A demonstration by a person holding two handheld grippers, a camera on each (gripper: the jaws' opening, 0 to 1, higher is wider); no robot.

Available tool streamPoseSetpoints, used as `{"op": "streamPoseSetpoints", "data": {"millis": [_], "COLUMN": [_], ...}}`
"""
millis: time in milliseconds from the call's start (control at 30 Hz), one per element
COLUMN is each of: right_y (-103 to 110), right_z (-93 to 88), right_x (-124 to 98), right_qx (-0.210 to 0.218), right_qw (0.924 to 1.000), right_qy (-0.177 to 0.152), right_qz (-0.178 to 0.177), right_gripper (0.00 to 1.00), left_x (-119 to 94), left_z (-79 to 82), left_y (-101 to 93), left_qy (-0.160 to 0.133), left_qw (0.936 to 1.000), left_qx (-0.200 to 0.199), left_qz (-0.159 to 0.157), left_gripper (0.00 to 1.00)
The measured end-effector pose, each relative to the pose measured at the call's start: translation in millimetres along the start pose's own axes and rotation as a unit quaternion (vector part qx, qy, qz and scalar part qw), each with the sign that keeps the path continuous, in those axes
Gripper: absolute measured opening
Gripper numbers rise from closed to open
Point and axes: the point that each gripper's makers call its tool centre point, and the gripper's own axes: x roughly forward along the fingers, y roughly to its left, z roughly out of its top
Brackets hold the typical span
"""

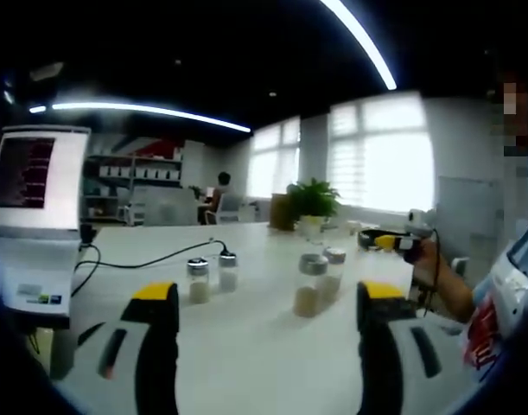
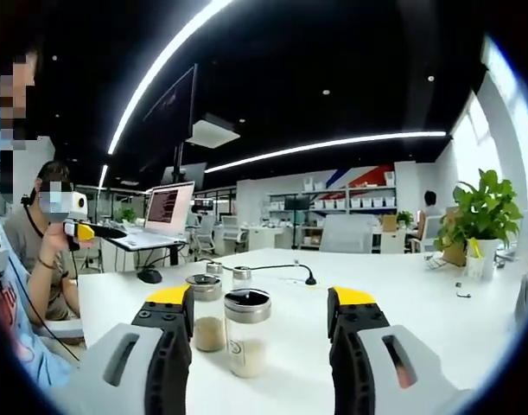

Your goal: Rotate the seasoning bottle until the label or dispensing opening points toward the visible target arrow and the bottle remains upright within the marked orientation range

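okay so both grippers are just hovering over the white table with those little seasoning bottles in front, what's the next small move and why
Probably ease the right gripper forward so its open jaws straddle the nearest seasoning bottle. In the right gripper view that bottle stands upright on the white table, roughly between the jaws, ungripped. The left gripper is open too, its bottles farther ahead. I can't make out a target arrow.

The seasoning bottles (image 2: 246, 333) look like clear glass or clear plastic, hard to tell which through the fisheye blur, with shiny silver metal-looking caps and pale granular contents. The table (image 2: 402, 294) has a smooth, matt white top. Each gripper, left (image 1: 268, 333) and right (image 2: 262, 333), has matt grey plastic jaws tipped with glossy yellow plastic. The cable (image 1: 151, 257) looks like smooth black rubber. The plant (image 1: 312, 199) has soft green leaves.
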Motion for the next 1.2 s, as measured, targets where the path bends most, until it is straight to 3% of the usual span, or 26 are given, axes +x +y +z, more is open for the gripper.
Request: {"op": "streamPoseSetpoints", "data": {"millis": [233, 500, 833, 1200], "right_y": [0, -4, -2, 1], "right_z": [3.0, -7.3, -10.0, -7.5], "right_x": [-21, -37, -45, -47], "right_qx": [-0.018, -0.01, -0.013, -0.024], "right_qw": [0.9995, 0.9987, 0.9984, 0.9985], "right_qy": [0.002, 0.01, 0.012, 0.011], "right_qz": [-0.026, -0.048, -0.054, -0.047], "right_gripper": [0.72, 0.82, 0.85, 0.85], "left_x": [4, 5, 8, 14], "left_z": [1.2, 4.3, 16.4, 17.5], "left_y": [-5.7, -10.2, -14.3, -20.5], "left_qy": [-0.006, -0.016, -0.049, -0.047], "left_qw": [0.9999, 0.9997, 0.9982, 0.9981], "left_qx": [-0.003, -0.011, -0.03, -0.029], "left_qz": [-0.011, -0.016, -0.018, -0.027], "left_gripper": [0.9, 0.91, 0.99, 0.97]}}
